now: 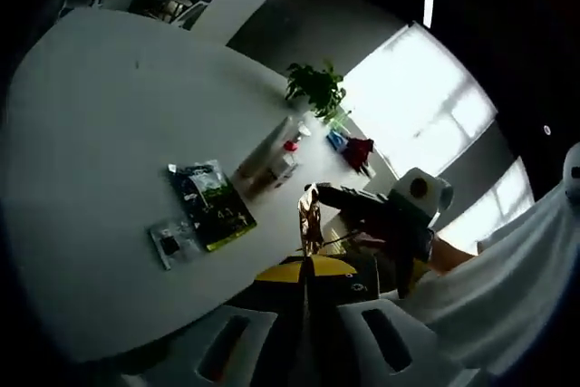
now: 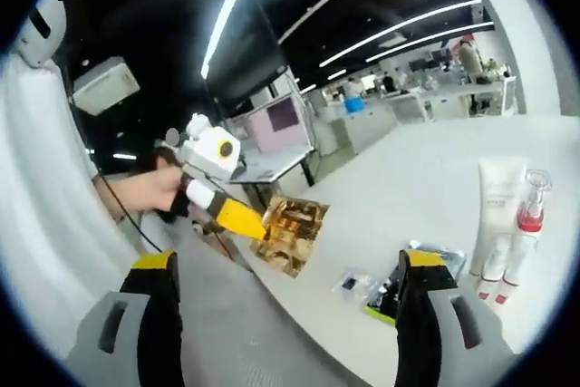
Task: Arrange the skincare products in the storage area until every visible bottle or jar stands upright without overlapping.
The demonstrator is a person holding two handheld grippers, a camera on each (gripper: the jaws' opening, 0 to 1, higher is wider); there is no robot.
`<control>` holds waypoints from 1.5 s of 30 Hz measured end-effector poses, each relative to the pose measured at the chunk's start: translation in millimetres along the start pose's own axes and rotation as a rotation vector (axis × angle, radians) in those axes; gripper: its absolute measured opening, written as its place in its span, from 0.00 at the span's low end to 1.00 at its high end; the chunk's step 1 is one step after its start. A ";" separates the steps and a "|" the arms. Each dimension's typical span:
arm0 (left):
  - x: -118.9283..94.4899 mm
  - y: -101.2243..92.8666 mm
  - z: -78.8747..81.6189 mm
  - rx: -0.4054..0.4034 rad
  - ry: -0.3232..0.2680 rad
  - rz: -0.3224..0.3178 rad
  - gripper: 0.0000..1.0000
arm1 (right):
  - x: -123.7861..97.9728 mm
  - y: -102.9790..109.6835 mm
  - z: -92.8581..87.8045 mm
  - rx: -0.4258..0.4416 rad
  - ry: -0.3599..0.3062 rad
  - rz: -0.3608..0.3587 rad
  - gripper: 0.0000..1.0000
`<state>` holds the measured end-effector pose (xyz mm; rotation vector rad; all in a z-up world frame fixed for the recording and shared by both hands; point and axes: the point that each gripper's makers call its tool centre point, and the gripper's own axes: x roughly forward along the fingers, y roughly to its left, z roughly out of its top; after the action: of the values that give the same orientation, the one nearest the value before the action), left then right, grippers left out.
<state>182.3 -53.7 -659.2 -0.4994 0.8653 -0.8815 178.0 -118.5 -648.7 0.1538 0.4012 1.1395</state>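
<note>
Here, the left gripper [image 2: 258, 224] is holding a gold pouch [image 2: 290, 233] between closed jaws, off the counter's [image 1: 91, 133] edge. The right gripper [image 2: 290, 314] is hanging with jaws spread wide. A white tube [image 2: 497, 215] and a clear bottle [image 2: 528, 210] are lying together on the counter beside a green packet [image 1: 213, 204].

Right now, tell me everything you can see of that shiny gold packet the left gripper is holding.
The gold packet is a flat, glossy, foil-like pouch, amber and gold with crinkled reflections. The left gripper pinches it by one edge between yellow-tipped jaws, holding it in the air just off the edge of the white table, not resting on anything. In the left gripper view it appears nearly edge-on, a thin upright sliver. Any print on it is too small to read.
</note>
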 end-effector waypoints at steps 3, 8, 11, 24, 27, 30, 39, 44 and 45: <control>1.1 3.1 -1.0 -0.014 0.014 0.005 0.04 | -0.9 -2.8 -6.5 -0.001 0.015 -0.014 1.00; 2.3 9.7 1.2 -0.018 0.030 0.022 0.04 | -3.3 -9.4 -15.8 -0.004 0.032 -0.045 1.00; 2.5 20.3 4.2 -0.023 0.050 0.034 0.04 | -5.7 -13.6 -20.5 -0.001 0.038 -0.070 1.00; 12.8 40.9 10.6 -0.044 0.102 0.064 0.04 | -2.8 -28.4 -19.1 -0.002 0.028 -0.139 1.00; 15.3 50.6 14.1 -0.046 0.117 0.070 0.04 | 1.9 -26.5 -10.4 0.014 -0.005 -0.150 1.00; 18.8 55.7 17.7 -0.047 0.126 0.071 0.04 | 8.3 -23.9 -4.1 0.021 -0.040 -0.145 0.99; 32.3 79.0 30.1 -0.067 0.158 0.068 0.04 | 10.8 -31.4 -12.6 -0.011 -0.040 -0.167 1.00; 40.6 91.8 33.7 -0.094 0.168 0.070 0.04 | 7.6 -39.7 -15.0 -0.002 -0.038 -0.206 1.00; 42.6 96.4 34.7 -0.098 0.170 0.071 0.04 | 7.9 -39.5 -15.2 -0.001 -0.037 -0.205 1.00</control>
<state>269.4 -33.9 -725.0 -0.4806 1.0798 -0.8276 208.5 -129.1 -677.2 0.1292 0.3747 0.9341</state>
